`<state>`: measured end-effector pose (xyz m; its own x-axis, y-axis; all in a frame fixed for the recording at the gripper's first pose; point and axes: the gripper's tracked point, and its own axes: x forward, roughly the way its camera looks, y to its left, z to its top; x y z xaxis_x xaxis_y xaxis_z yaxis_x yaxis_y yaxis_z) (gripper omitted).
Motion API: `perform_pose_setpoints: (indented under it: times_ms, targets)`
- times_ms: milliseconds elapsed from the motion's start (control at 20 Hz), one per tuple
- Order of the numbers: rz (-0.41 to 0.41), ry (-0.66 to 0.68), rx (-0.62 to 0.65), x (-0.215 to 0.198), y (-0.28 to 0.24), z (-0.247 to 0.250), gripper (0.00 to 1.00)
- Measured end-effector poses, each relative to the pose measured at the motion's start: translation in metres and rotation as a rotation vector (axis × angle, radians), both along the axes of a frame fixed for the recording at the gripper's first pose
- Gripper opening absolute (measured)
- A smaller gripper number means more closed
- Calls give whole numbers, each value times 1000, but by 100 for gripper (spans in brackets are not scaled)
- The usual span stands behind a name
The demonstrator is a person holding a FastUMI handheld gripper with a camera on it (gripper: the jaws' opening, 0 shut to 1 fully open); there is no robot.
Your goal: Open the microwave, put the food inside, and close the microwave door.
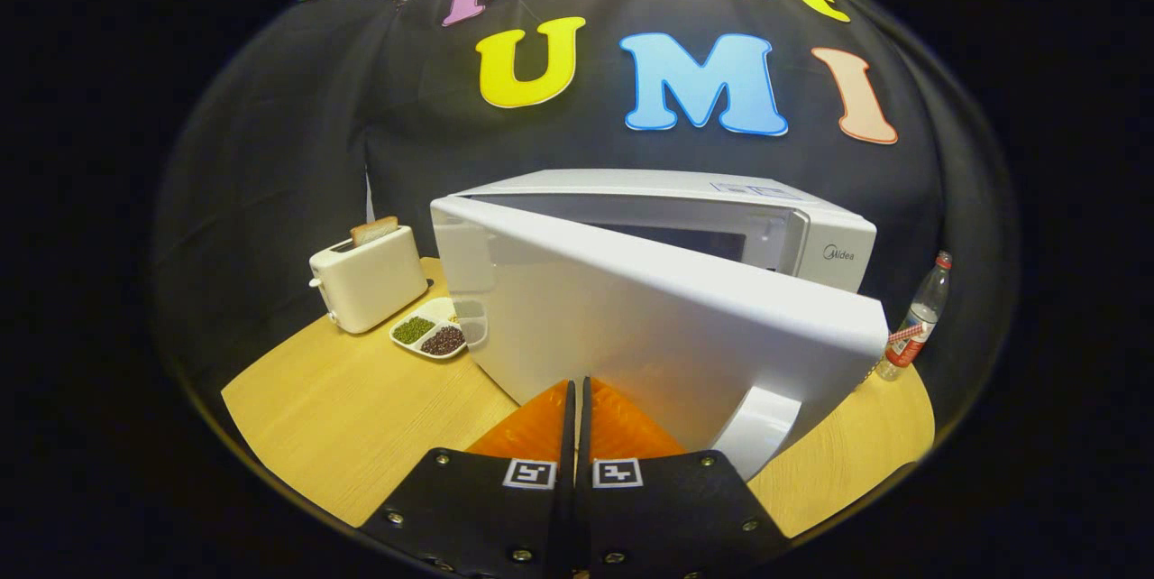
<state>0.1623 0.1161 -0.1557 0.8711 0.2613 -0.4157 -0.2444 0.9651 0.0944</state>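
Observation:
The white microwave (811, 236) stands on the wooden table with its door (649, 317) swung partly open from hinges on the toaster side. The door's curved handle (764, 430) is just ahead of the fingers, on the bottle side. My gripper (577, 385) is shut with nothing between its fingers. Its tips sit at or right against the door's outer face, low down; I cannot tell whether they touch. The food, a white divided dish (431, 334) of green and dark beans, lies on the table beside the door's hinge edge.
A white toaster (368, 280) with a slice of bread in it stands beyond the dish. A clear bottle with a red label (915, 322) stands past the door's free edge. Bare wooden table (343, 417) lies in front of the dish.

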Motion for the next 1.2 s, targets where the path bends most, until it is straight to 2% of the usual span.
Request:
perform_pose_setpoints:
  times_ms: [550, 950, 1100, 1200]
  targets:
    - [-72, -7, 7, 60, -27, -6, 1]
    - [-139, 11, 15, 88, -38, -13, 1]
    - [-122, -19, -50, 89, -37, -13, 1]
    - [-142, -26, -68, 97, -40, -14, 1]
